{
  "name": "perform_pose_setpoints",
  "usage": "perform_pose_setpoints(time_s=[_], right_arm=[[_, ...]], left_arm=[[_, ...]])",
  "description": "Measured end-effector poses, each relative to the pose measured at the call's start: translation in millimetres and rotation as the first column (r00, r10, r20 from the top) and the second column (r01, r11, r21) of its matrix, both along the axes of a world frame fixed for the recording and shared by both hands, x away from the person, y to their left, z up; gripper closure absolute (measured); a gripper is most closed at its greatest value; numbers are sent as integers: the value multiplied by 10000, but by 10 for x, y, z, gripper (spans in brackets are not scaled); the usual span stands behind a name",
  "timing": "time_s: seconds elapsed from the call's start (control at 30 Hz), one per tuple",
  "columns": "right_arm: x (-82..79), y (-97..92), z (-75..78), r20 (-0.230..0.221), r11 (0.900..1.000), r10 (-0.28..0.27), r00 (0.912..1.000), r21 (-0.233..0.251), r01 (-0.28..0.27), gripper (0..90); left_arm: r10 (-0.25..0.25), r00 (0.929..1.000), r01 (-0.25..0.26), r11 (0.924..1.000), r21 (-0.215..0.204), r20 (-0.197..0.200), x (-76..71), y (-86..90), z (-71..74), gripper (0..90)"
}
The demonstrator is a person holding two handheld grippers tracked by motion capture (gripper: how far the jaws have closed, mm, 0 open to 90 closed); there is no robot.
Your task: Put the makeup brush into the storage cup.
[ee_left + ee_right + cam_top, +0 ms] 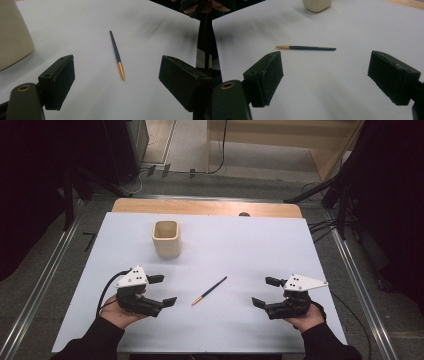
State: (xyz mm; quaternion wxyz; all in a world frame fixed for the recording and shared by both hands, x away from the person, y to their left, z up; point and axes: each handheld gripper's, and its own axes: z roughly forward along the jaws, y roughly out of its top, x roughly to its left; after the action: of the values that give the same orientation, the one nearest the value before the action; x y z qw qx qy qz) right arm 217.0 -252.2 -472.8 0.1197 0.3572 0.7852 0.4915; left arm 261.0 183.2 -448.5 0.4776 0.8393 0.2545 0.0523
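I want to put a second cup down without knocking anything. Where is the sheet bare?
Free: the far right stretch of the white sheet, right of the cup and beyond the right gripper; also the near strip between the two hands. Tighter: the middle, where the pen lies between the open left gripper and the right one.

Legible text: none that I can read. Pen point(305, 48): faint pale marks along the dark barrel, too small to make out. Cup point(165, 238): unmarked.
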Motion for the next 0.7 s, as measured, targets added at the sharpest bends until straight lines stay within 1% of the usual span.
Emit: perform_pose_setpoints(time_s=[0.07, 0.13, 0.2, 0.27, 0.33, 0.6, 0.7], right_arm=[[0, -1, 0, 9, 10000, 13, 10000, -11, -13, 134], [0, -1, 0, 3, 10000, 9, 10000, -5, -9, 134], [0, -2, 0, 1, 10000, 11, 10000, -5, -11, 134], [0, -2, 0, 5, 10000, 11, 10000, -1, -11, 133], [0, 0, 0, -7, 10000, 3, 10000, 5, -3, 134], [0, 1, -1, 0, 10000, 18, 10000, -20, -18, 134], [-1, 1, -1, 1, 10000, 29, 10000, -26, -29, 134]], left_arm=[[-51, 10000, 50, 10000, 84, 54, 2, -25, -3, 138], [-77, 9999, 76, 9999, 65, 95, 4, -49, -8, 138], [-80, 10000, 80, 10000, -15, 48, 8, -71, -13, 138], [-130, 9999, 130, 9999, -25, 54, 14, -95, -20, 138], [-208, 9998, 208, 9998, -35, -31, 22, -127, -28, 138], [-303, 9995, 304, 9995, -91, 125, 59, -252, -51, 139], [-410, 9992, 409, 9991, -84, -34, 83, -294, -70, 139]])
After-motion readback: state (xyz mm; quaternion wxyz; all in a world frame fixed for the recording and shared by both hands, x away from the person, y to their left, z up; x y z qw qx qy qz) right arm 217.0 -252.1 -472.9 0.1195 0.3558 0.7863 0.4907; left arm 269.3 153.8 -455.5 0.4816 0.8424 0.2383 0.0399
